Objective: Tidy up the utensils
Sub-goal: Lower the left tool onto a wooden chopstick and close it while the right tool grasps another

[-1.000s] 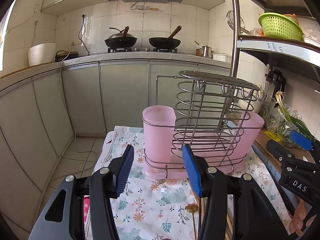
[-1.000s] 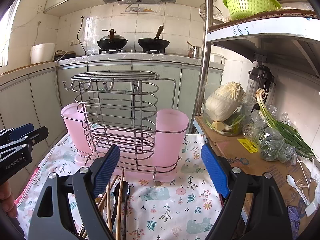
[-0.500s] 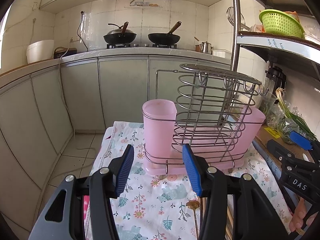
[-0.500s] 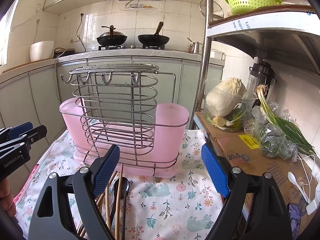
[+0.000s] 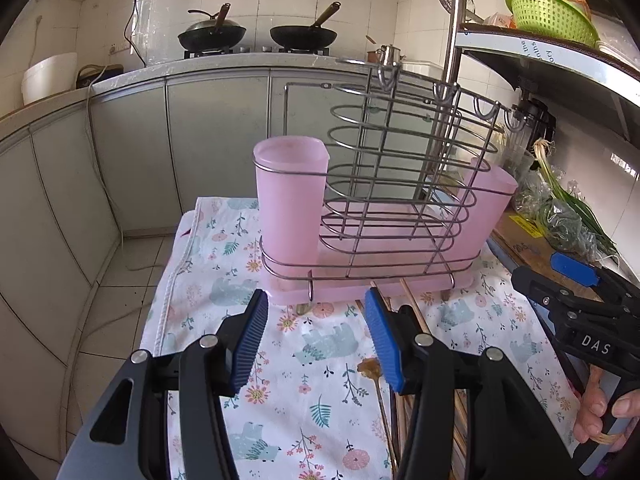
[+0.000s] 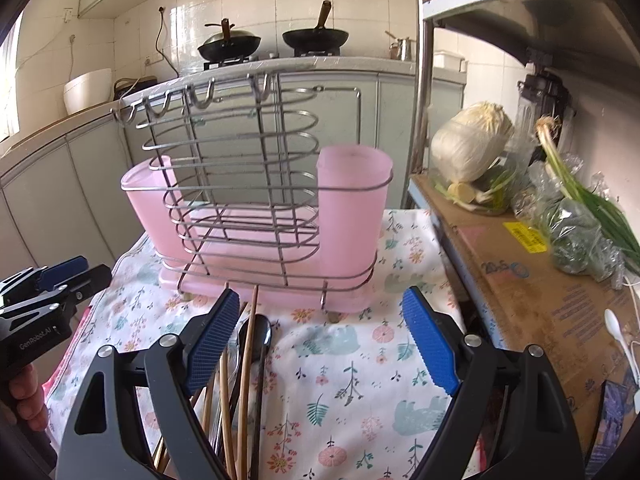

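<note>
A wire utensil rack stands on a floral cloth, with a pink cup at its left end and another pink cup at its right end. Both cups look empty. In front of the rack lie wooden chopsticks and a dark spoon. My left gripper hangs open over the cloth just short of the rack. My right gripper is open wide, its left finger above the chopsticks. Neither holds anything.
Right of the cloth is a cardboard box carrying a cabbage, bagged green onions and a white plastic spoon. A metal shelf post rises behind. The cloth's left edge drops to the tiled floor.
Both grippers have tipped downward and drawn a little closer, so the rack sits higher in each view and more cloth and utensils show. Both jaws stayed open.
</note>
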A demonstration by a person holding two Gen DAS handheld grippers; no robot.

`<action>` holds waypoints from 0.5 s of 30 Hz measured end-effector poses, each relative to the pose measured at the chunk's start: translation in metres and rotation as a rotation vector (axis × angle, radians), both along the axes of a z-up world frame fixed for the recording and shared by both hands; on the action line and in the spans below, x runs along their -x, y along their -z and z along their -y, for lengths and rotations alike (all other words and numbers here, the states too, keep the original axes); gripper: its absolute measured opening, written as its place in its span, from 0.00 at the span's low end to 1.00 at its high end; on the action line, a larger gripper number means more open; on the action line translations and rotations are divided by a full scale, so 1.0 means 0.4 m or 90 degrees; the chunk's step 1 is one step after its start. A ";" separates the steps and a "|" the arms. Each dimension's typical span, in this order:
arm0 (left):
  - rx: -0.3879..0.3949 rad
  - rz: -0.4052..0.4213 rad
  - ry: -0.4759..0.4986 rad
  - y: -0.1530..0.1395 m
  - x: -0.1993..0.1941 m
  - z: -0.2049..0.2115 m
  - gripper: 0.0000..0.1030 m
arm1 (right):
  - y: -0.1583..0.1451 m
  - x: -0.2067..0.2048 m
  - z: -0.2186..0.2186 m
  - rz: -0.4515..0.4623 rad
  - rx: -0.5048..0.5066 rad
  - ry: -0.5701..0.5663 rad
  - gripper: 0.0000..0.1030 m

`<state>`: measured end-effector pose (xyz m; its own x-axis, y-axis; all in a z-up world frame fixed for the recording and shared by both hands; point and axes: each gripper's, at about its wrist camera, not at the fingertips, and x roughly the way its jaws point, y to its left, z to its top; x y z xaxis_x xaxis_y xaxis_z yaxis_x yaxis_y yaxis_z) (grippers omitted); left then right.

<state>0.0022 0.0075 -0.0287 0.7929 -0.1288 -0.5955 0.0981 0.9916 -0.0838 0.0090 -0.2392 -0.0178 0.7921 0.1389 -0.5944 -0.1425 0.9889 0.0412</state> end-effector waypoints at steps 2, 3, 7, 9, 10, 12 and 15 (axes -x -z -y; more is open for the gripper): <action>0.006 -0.013 0.005 0.011 -0.004 0.002 0.48 | 0.016 -0.007 -0.003 -0.020 -0.005 -0.013 0.72; 0.010 -0.020 0.007 0.016 -0.006 0.004 0.48 | 0.023 -0.011 -0.003 -0.029 -0.009 -0.019 0.69; 0.029 -0.049 0.032 0.031 -0.024 0.020 0.44 | 0.056 -0.025 -0.005 -0.074 -0.044 -0.044 0.55; 0.036 -0.064 0.048 0.042 -0.034 0.035 0.38 | 0.073 -0.035 -0.003 -0.094 -0.060 -0.053 0.49; 0.043 -0.072 0.056 0.048 -0.040 0.043 0.38 | 0.080 -0.039 0.000 -0.102 -0.069 -0.057 0.45; 0.062 -0.096 0.070 0.064 -0.059 0.057 0.29 | 0.097 -0.050 0.006 -0.125 -0.096 -0.068 0.38; 0.087 -0.127 0.082 0.090 -0.091 0.077 0.26 | 0.112 -0.061 0.018 -0.155 -0.137 -0.079 0.30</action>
<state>0.0386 -0.0232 -0.0649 0.6333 -0.3111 -0.7087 0.1904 0.9501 -0.2469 0.0333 -0.2464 -0.0626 0.6001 0.3686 -0.7099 -0.2221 0.9294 0.2948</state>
